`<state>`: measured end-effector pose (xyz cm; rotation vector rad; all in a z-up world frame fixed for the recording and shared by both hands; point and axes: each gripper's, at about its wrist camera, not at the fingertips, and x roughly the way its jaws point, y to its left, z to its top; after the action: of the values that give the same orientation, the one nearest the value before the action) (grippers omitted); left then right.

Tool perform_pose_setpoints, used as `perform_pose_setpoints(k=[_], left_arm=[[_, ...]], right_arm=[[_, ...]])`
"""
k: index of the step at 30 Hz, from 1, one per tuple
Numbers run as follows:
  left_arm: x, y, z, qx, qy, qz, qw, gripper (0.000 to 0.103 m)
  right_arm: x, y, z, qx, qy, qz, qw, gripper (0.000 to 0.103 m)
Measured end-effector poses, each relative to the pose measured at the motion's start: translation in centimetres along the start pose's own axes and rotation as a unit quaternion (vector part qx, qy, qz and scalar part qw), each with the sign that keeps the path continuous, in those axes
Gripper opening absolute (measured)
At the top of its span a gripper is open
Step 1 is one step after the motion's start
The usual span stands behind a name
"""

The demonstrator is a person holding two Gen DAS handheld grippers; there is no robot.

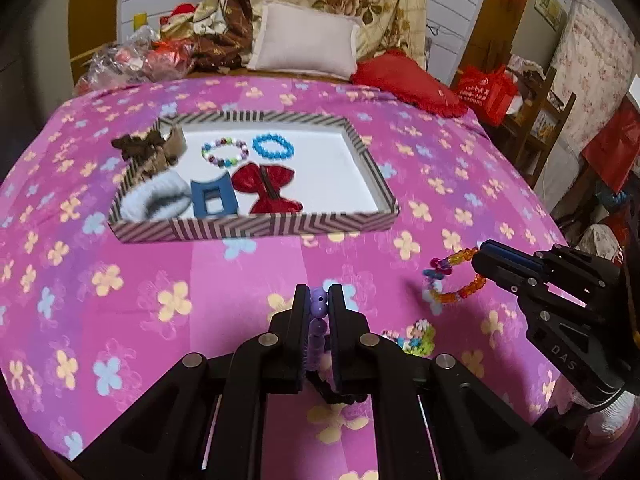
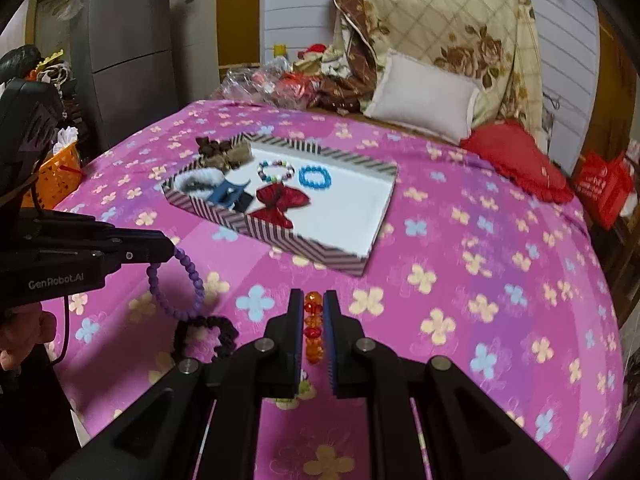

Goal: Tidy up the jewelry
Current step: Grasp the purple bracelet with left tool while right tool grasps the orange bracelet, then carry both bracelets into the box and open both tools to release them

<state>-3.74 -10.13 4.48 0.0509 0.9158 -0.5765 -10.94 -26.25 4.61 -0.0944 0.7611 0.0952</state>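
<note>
My left gripper (image 1: 319, 300) is shut on a purple bead bracelet (image 1: 318, 308) and holds it above the pink flowered bedspread; from the right wrist view the bracelet (image 2: 192, 280) hangs from that gripper (image 2: 172, 249). My right gripper (image 2: 313, 300) is shut on an orange and multicolour bead bracelet (image 2: 313, 330), which also shows in the left wrist view (image 1: 456, 276) at that gripper (image 1: 478, 258). A striped tray (image 1: 256, 230) ahead holds a blue bracelet (image 1: 273, 145), a pastel bead bracelet (image 1: 225, 153), a red bow (image 1: 269, 188), a blue clip (image 1: 213, 198) and a white scrunchie (image 1: 156, 200).
A green and pink bead piece (image 1: 416, 338) and a black scrunchie (image 2: 206, 336) lie on the bedspread below the grippers. A brown bow (image 1: 140, 144) rests on the tray's far left rim. Pillows (image 1: 304, 42) and clutter stand behind; an orange basket (image 2: 56, 168) is left of the bed.
</note>
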Motion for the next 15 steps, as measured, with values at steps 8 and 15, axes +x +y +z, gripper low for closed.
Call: perform_pose_setpoints(k=[8, 15], left_arm=[[-0.8, 0.6, 2.3, 0.002, -0.016, 0.021, 0.9997, 0.011], [-0.6, 0.7, 4.0, 0.003, -0.024, 0.034, 0.9992, 0.011]], right_arm=[[-0.3, -0.1, 2.6, -0.024, -0.01, -0.009, 1.0, 0.009], [0.8, -0.6, 4.4, -0.038, -0.01, -0.016, 0.999, 0.009]])
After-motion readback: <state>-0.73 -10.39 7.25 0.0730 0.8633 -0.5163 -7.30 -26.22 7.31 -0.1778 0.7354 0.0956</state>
